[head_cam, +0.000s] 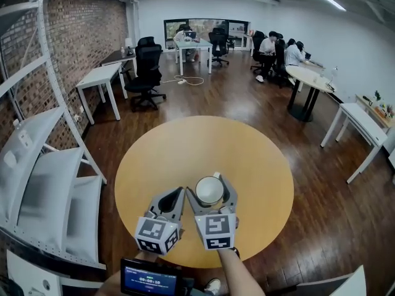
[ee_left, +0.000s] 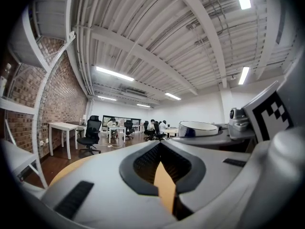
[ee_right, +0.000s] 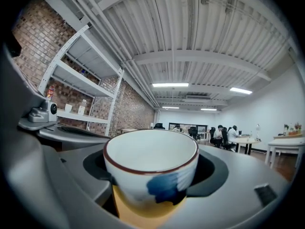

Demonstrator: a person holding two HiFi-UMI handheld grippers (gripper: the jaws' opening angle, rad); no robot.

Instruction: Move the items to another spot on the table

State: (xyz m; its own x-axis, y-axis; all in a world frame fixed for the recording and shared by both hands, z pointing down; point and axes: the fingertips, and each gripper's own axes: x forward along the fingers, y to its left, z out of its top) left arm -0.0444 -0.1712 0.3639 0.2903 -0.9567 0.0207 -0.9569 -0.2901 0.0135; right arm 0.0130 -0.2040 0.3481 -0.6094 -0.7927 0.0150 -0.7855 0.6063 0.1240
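Observation:
A white cup [head_cam: 210,190] with a brown rim and a blue patch sits between the jaws of my right gripper [head_cam: 210,185], which is shut on it above the near part of the round wooden table [head_cam: 185,147]. The right gripper view shows the cup [ee_right: 150,166] filling the space between the jaws of the right gripper [ee_right: 151,151], with tabletop under it. Whether it rests on the table I cannot tell. My left gripper [head_cam: 182,191] is just left of it, shut and empty. In the left gripper view the left gripper [ee_left: 160,147] has its tips together, with the cup [ee_left: 198,129] to its right.
A white shelving rack [head_cam: 43,165] stands close to the table's left side. White desks [head_cam: 99,79], black office chairs [head_cam: 147,73] and a second round table [head_cam: 311,82] stand farther back, with people seated at the far end. A small screen [head_cam: 150,279] is at the bottom edge.

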